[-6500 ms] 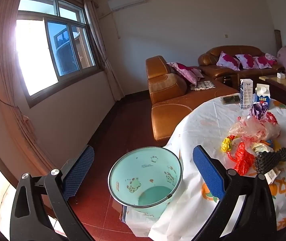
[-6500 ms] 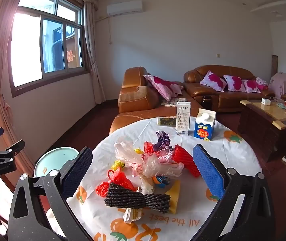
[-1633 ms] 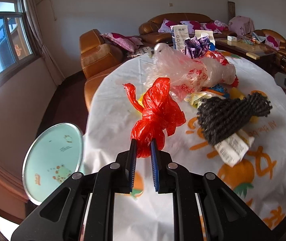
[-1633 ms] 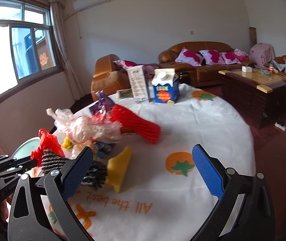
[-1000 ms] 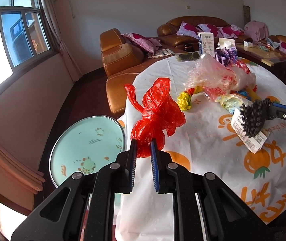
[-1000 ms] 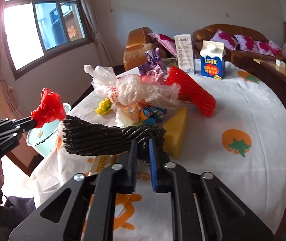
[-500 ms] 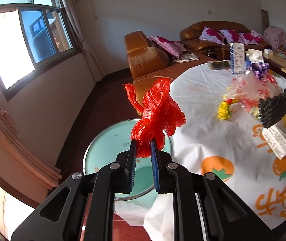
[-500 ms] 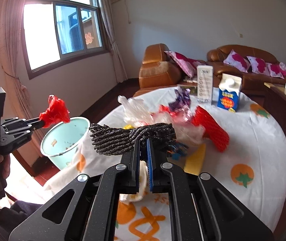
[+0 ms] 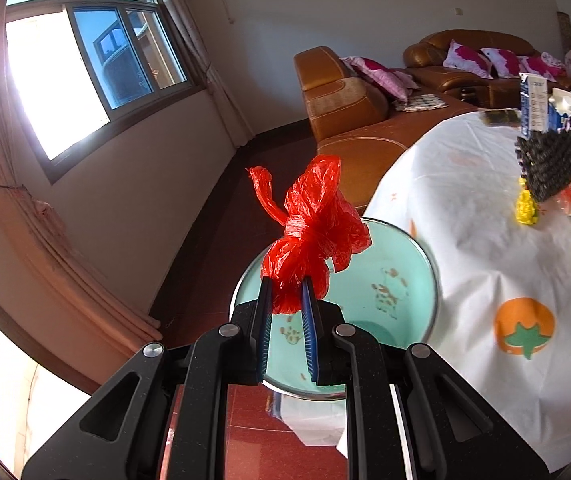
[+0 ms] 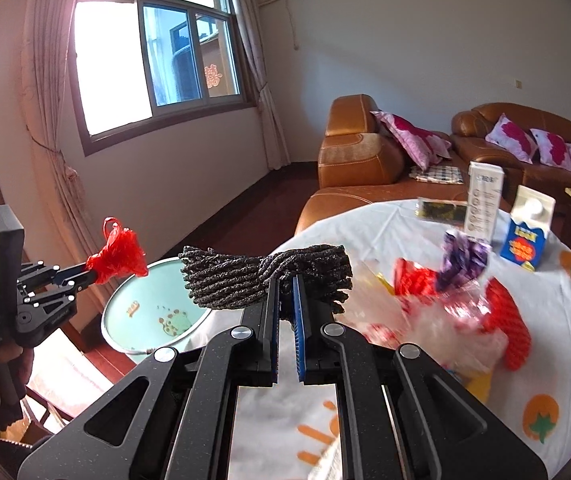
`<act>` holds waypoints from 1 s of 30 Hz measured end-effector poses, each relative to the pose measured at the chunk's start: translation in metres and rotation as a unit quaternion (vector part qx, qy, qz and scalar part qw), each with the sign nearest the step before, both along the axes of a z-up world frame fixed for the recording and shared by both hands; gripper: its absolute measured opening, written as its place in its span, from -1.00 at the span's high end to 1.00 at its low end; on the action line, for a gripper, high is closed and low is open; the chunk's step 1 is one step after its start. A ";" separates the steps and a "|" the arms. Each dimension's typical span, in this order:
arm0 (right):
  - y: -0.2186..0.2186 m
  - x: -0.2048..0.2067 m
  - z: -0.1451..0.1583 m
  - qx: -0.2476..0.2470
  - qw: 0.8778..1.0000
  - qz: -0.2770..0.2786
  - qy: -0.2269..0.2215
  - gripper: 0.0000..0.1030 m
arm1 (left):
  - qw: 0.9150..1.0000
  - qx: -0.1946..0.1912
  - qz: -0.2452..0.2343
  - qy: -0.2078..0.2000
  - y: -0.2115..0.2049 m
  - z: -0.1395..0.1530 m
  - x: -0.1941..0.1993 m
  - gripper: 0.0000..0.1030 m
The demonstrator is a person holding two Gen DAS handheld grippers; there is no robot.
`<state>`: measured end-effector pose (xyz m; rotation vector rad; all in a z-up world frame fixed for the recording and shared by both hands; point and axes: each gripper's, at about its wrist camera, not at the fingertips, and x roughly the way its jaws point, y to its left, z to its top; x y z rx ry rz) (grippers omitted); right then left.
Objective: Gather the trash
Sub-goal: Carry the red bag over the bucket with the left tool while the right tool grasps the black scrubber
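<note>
Left tongs [image 9: 287, 304] closed tight on the knotted red plastic bag [image 9: 311, 220], pinched low at its gathered bottom, most of the bag standing free above the pads. From the left wrist view the bag sits over the mouth of the pale green bin [image 9: 381, 280], which stands on the floor just beside the table [image 9: 465, 216]. The right wrist view shows the same bag [image 10: 119, 258] nearer the bin's [image 10: 153, 312] far rim than its centre.

Right tongs [image 10: 283, 294] shut on the black foam net sleeve [image 10: 265, 276], gripped near its middle, both ends sticking out sideways, over the table edge and not yet above the bin.

Risks, as I judge them:
- Red bag is light and crinkled; released off-centre it could drift or catch the rim and land on the floor. It may also cling to the pads instead of dropping.
- The net sleeve is wide across (wider than the grip by a good margin); brought in flat it could bridge the bin's mouth or snag the rim.
- Both tongs heading for one opening: a collision seems possible if the right comes in before the left clears.
- Tablecloth hangs touching or nearly touching the bin; a brushing arm could drag it, and the remaining trash pile [image 10: 445, 312] and cartons [image 10: 525, 232] with it.
</note>
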<state>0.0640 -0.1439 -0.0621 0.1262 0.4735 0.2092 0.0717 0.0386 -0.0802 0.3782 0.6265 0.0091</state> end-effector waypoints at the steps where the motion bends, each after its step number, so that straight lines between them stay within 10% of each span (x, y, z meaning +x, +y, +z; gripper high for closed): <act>1: 0.003 0.003 0.001 -0.001 1.000 0.002 -0.001 0.86 | 1.000 0.002 0.005 0.000 0.003 0.000 0.001 0.72; 30: 0.095 0.105 -0.020 -0.088 0.993 0.069 0.047 0.86 | 0.997 0.055 0.056 0.012 0.028 -0.013 0.020 0.68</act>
